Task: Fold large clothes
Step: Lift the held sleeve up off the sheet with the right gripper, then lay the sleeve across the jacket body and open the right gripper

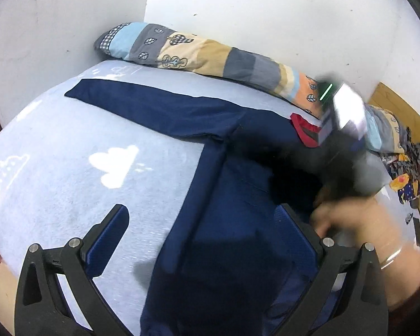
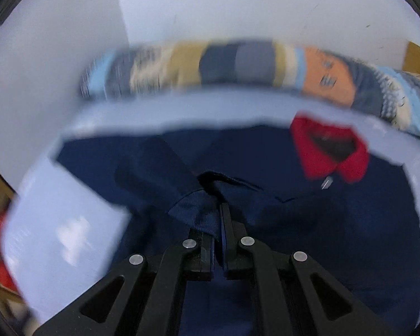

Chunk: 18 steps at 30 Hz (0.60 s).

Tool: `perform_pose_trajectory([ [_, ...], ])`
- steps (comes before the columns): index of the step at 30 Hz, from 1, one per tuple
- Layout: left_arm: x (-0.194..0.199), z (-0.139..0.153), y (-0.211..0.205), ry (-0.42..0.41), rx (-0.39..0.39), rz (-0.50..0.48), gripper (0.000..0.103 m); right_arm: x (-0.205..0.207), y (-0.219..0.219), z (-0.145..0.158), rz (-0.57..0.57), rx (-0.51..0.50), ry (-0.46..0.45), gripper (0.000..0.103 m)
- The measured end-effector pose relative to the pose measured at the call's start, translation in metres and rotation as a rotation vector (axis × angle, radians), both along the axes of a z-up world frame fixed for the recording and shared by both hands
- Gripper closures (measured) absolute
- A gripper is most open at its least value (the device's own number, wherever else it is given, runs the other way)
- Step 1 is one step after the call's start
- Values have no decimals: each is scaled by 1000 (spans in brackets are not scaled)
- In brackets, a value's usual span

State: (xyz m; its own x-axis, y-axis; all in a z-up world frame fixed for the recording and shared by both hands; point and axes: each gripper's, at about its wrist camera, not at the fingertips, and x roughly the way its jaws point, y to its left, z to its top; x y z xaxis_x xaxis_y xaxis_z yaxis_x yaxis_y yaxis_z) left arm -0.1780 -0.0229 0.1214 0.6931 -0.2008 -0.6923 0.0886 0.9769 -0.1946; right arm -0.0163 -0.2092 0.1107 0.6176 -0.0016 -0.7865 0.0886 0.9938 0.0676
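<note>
**Navy jacket spread on the bed, right tool pinching a fold**

I work over a bed covered by a light blue sheet (image 1: 70, 184) with white cloud prints. The navy jacket (image 1: 223, 224) lies flat on this sheet, one sleeve (image 1: 154, 106) stretched toward the far left corner of the bed, its red collar (image 2: 330, 151) near the far edge. Along that far edge, against the white wall (image 1: 265, 14), lies a long patchwork pillow (image 1: 204, 56). The two walls meet in a corner behind the pillow's left end. At the right, past the bed, I see wooden floor (image 1: 394, 103) and some mixed coloured cloth (image 1: 408, 173) in a heap.

My left gripper (image 1: 207, 224) is spread wide, its blue-padded fingers (image 1: 109, 240) above the jacket and the sheet. My right gripper (image 2: 216, 210) is pressed together on a raised fold of the navy cloth. In the left view it appears only as a blur, with the hand (image 1: 372, 224) that holds it.
</note>
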Motion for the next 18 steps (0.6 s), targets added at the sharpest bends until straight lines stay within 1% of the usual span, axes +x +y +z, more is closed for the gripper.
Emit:
perform_pose_trajectory([
  [1,1,0,1,1,-4,0,0,4,4,-25,1,-30,44,98],
  [2,2,0,2,1,-7,0,0,2,10,-42,3,-51,76,97],
  [3,3,0,3,1,-8,1,0,5,13,-59,10,-59,118,90],
  [4,4,0,5,-1,-10,4,0,4,12,-71,19,-56,154,90],
  [5,4,0,7,-3,-14,8,0,3,10,-72,32,-63,144,86],
  [6,5,1,9,-2,-22,12,0,-2,14,-69,61,-52,146,76],
  [7,5,1,10,0,-27,15,0,-3,10,-63,108,-17,174,70],
  [8,6,0,11,3,-33,19,0,-4,9,-58,141,8,191,68],
  [9,6,0,12,6,-36,20,0,-10,4,-46,181,24,194,69],
  [10,6,0,13,8,-40,21,0,-20,-3,-30,222,31,173,67],
  [12,6,0,13,11,-41,21,0,-44,-19,-3,286,66,147,58],
  [13,4,1,12,10,-40,18,0,-60,-27,8,300,79,135,55],
  [15,1,1,11,7,-35,13,0,-95,-60,28,281,89,98,41],
  [16,1,1,9,7,-31,12,0,-112,-73,31,267,100,98,39],
  [17,2,1,7,9,-28,8,0,-127,-90,29,252,113,113,40],
  [18,1,0,5,14,-26,-1,0,-143,-104,20,227,107,154,40],
])
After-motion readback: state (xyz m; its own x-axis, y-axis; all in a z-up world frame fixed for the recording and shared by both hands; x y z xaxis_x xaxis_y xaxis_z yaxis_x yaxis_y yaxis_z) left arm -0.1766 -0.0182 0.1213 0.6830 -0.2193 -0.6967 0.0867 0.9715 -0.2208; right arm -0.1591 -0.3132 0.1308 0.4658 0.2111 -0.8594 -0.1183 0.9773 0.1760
